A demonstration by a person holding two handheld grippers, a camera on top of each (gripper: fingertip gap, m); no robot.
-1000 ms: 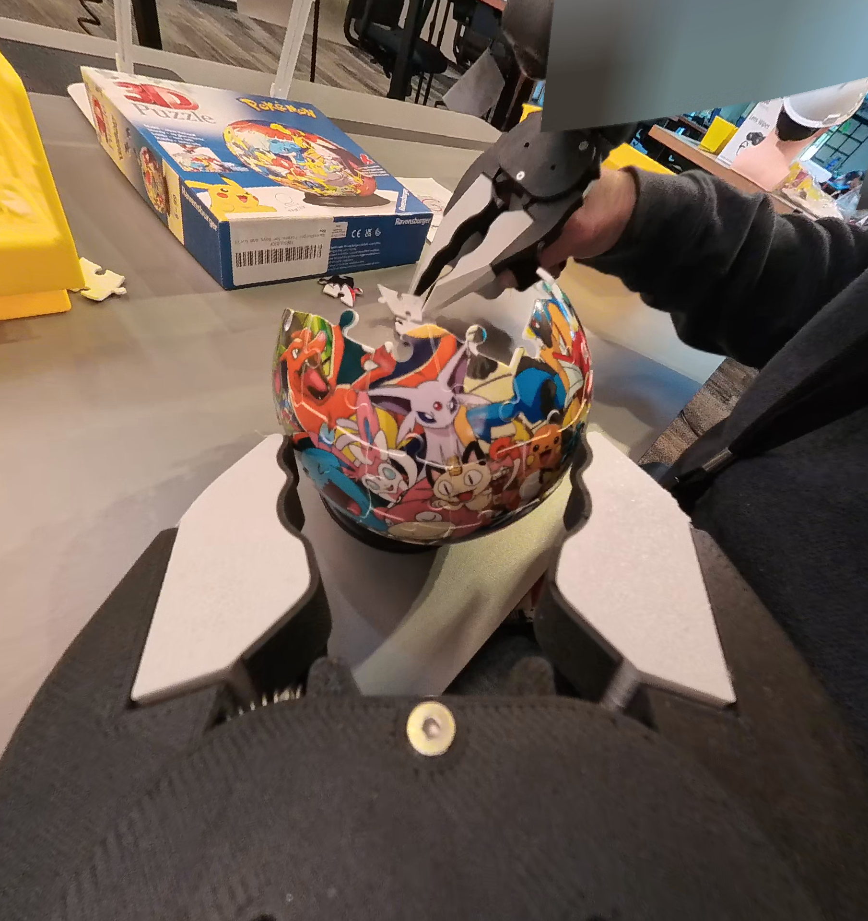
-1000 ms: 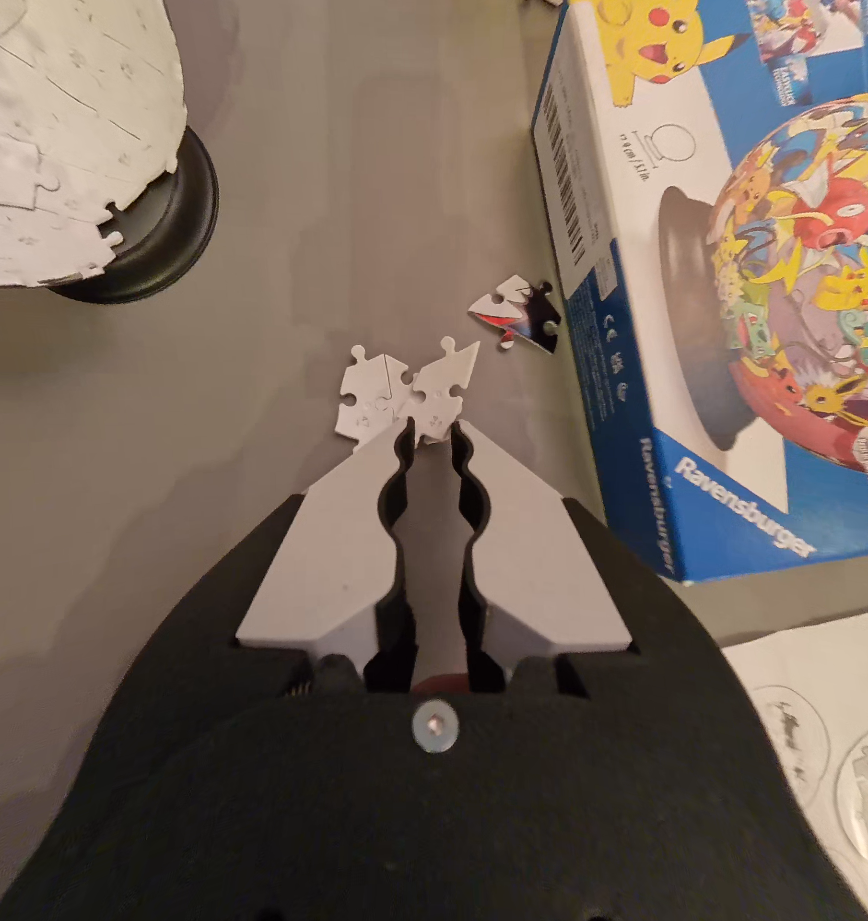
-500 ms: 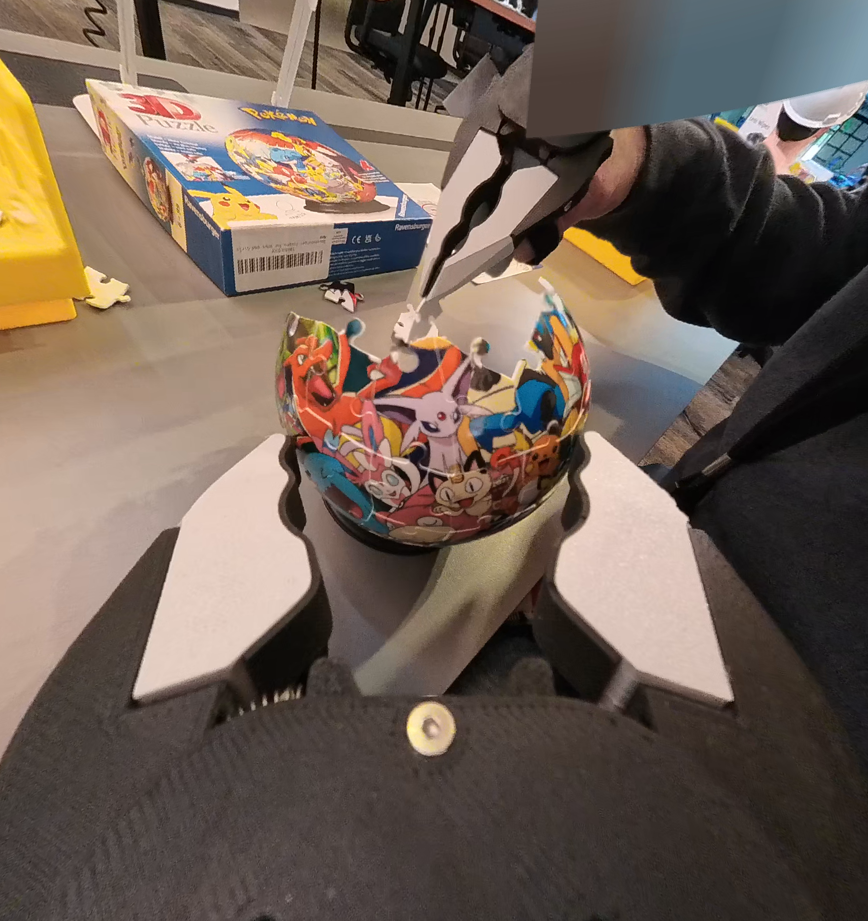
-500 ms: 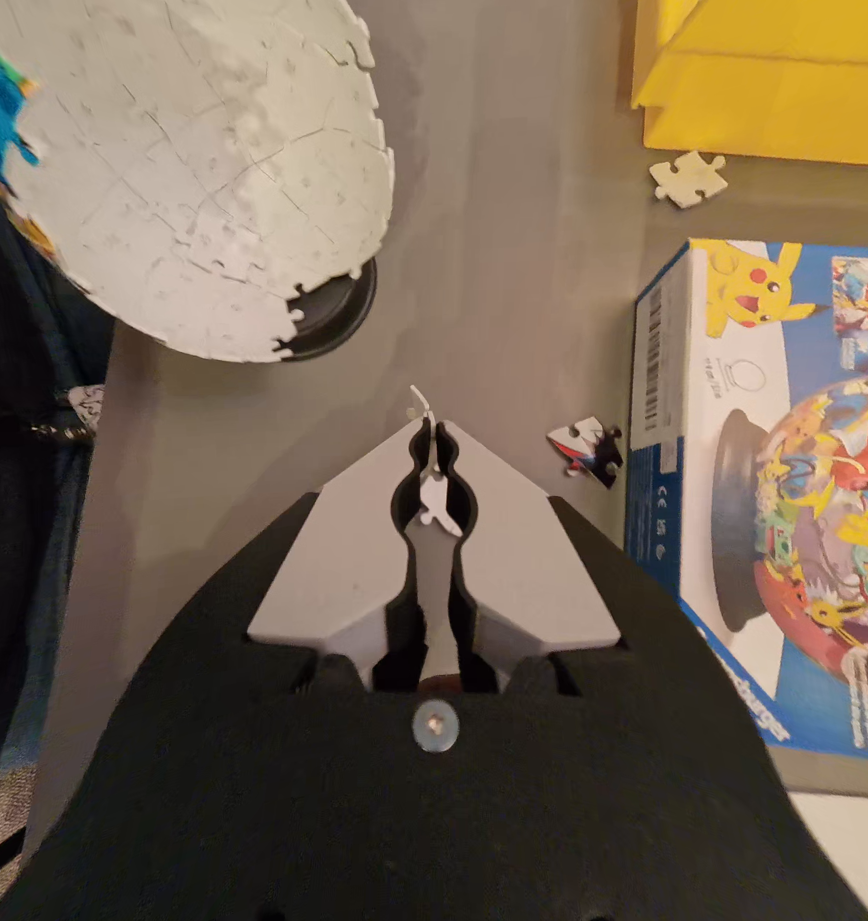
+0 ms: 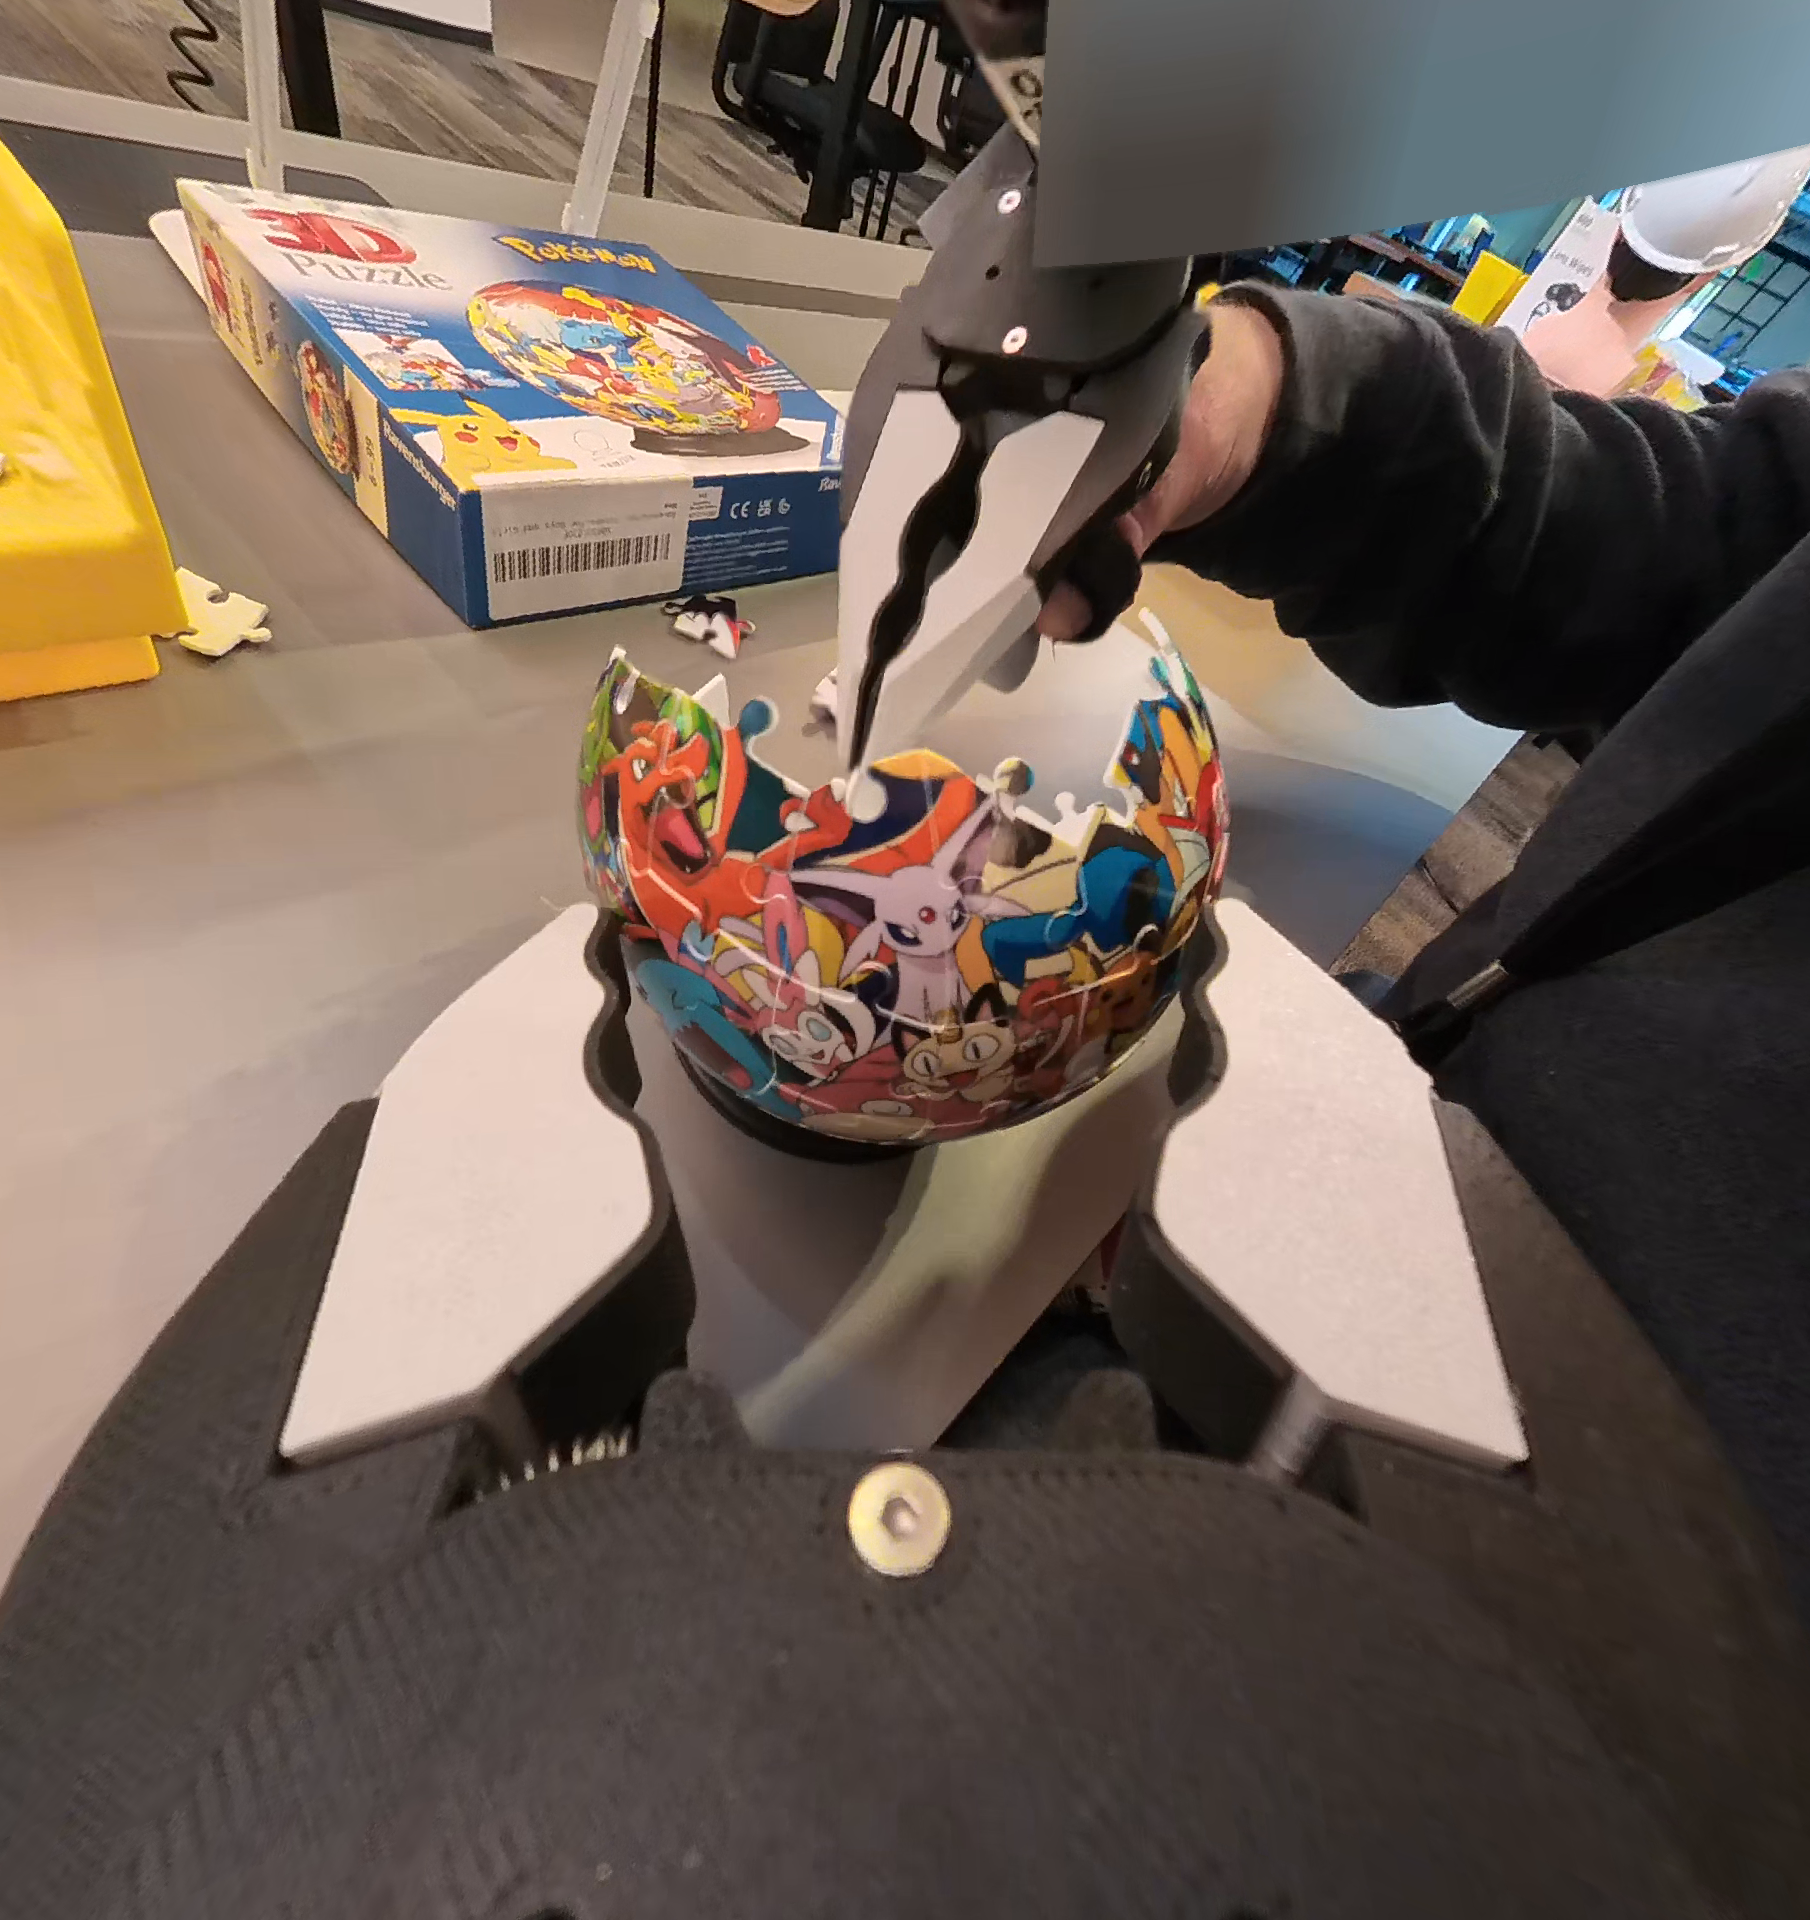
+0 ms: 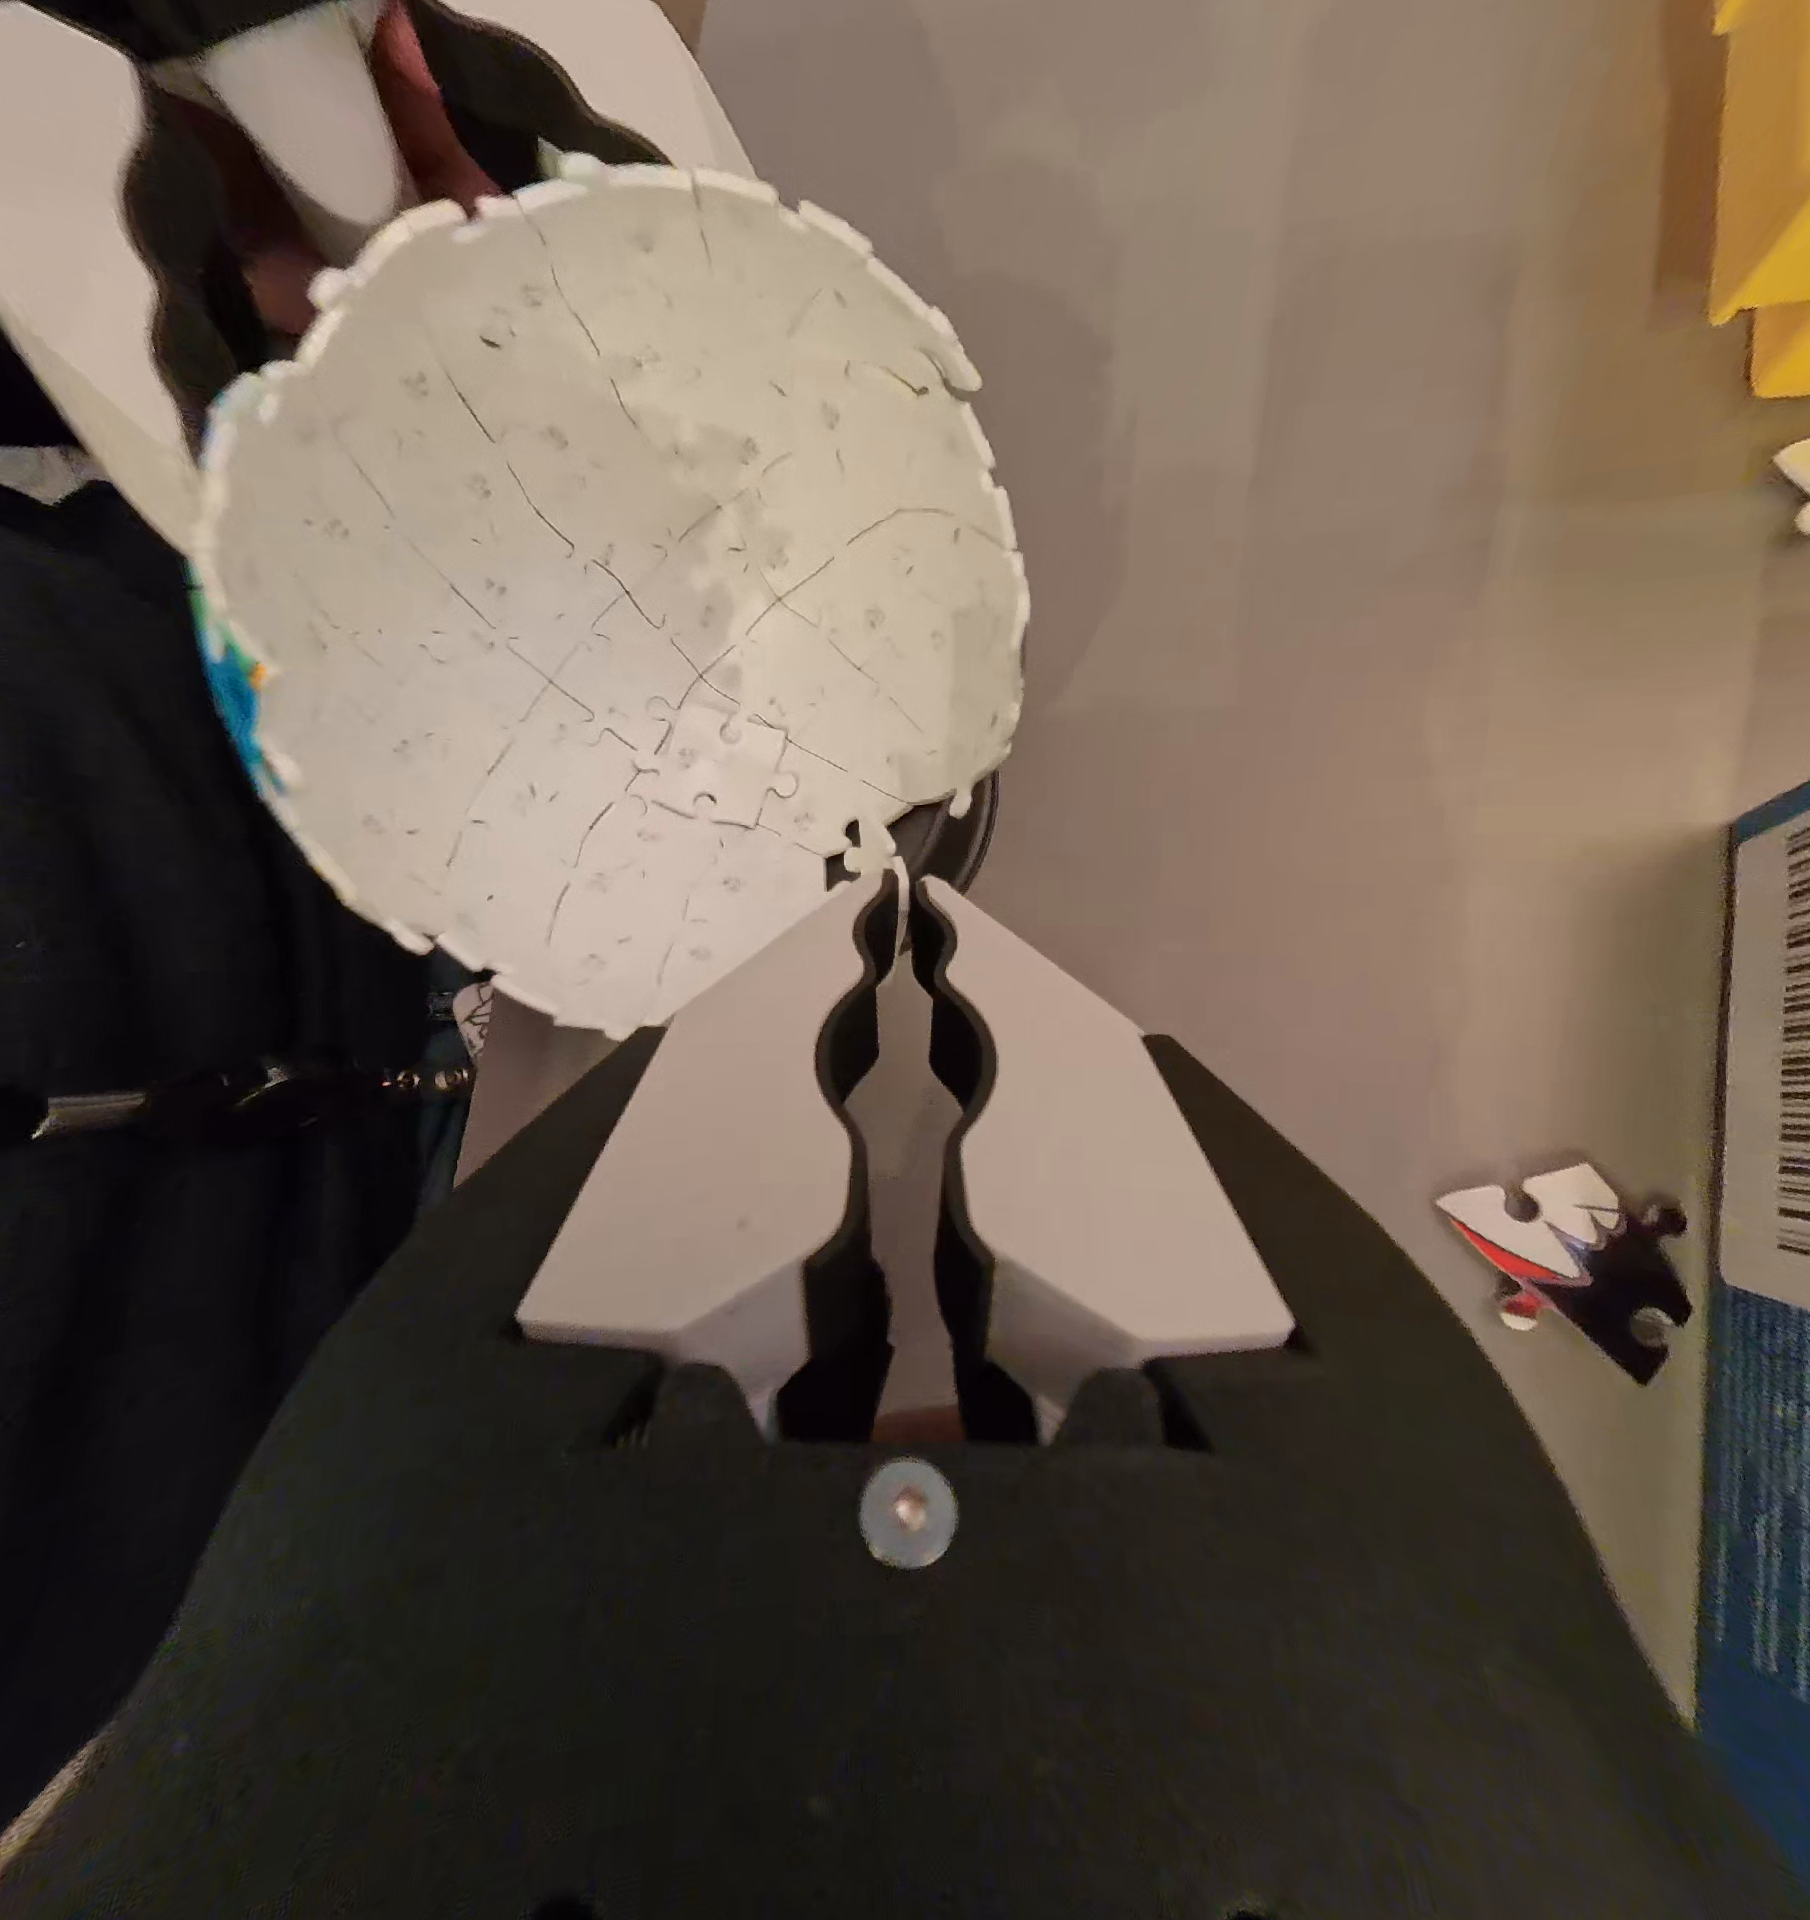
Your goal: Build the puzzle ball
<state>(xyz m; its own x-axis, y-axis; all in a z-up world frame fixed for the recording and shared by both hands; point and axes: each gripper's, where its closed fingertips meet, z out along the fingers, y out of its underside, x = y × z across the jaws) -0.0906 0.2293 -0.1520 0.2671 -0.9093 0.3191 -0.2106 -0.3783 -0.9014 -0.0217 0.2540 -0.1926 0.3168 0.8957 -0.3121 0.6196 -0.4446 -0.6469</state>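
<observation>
Your right claw [image 6: 906, 899] was pinched nearly closed on a thin white puzzle piece [image 6: 893, 914], held edge-on at the jagged rim of the half-built puzzle ball [image 5: 901, 914]. Your left claw [image 5: 901, 997] stood spread wide, flanking the ball on its dark stand [image 5: 828, 1138] without clearly gripping it. That shell looked light and brittle at its seams; you'd best brace it low, near the stand, on the grey surface [image 5: 257, 935].

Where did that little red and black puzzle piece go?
The loose red and black piece lies on the grey table, right beside the barcode end of the blue puzzle box. In the left wrist view it sits behind the half-built puzzle ball.
</observation>
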